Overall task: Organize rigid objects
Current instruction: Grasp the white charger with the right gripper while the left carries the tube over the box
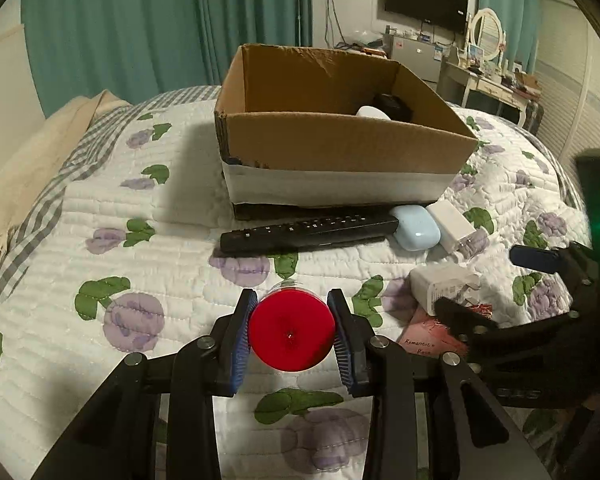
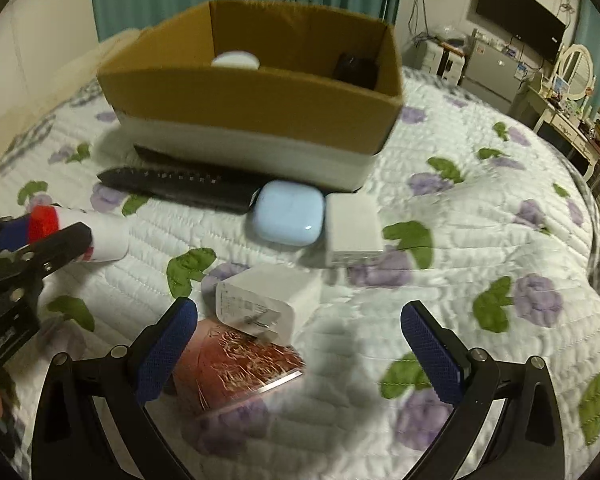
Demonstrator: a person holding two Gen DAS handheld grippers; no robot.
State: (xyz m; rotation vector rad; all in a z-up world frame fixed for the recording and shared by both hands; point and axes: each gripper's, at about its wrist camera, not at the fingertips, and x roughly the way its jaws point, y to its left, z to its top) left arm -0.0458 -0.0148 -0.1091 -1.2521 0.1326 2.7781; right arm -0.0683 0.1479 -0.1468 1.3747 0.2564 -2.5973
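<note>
Cardboard box (image 1: 340,148) on the quilted bed (image 1: 132,240): open-topped, already holding a white rounded item (image 1: 374,112) and a black item (image 1: 394,106), so the sorting appears partly done. Still outside, along the front of the box: black remote control (image 1: 308,230) lying against its base; pale blue case (image 2: 290,212) at the remote's end, touching it; white charger block (image 2: 352,228) just beside the case. Nearer than these, further from the box: a second white charger (image 2: 268,300), prongs toward the camera, resting partly on a red and pink booklet (image 2: 236,364). Left gripper (image 1: 292,330): pads closed against the red cap of a small white bottle (image 2: 100,236), which lies pointing toward the box, a little short of the remote. Right gripper (image 2: 300,344): fingers spread wide, holding nothing, poised over the second charger and booklet. Judged remaining: bottle, remote, case, two chargers and booklet, six items; roughly a quarter complete.
</note>
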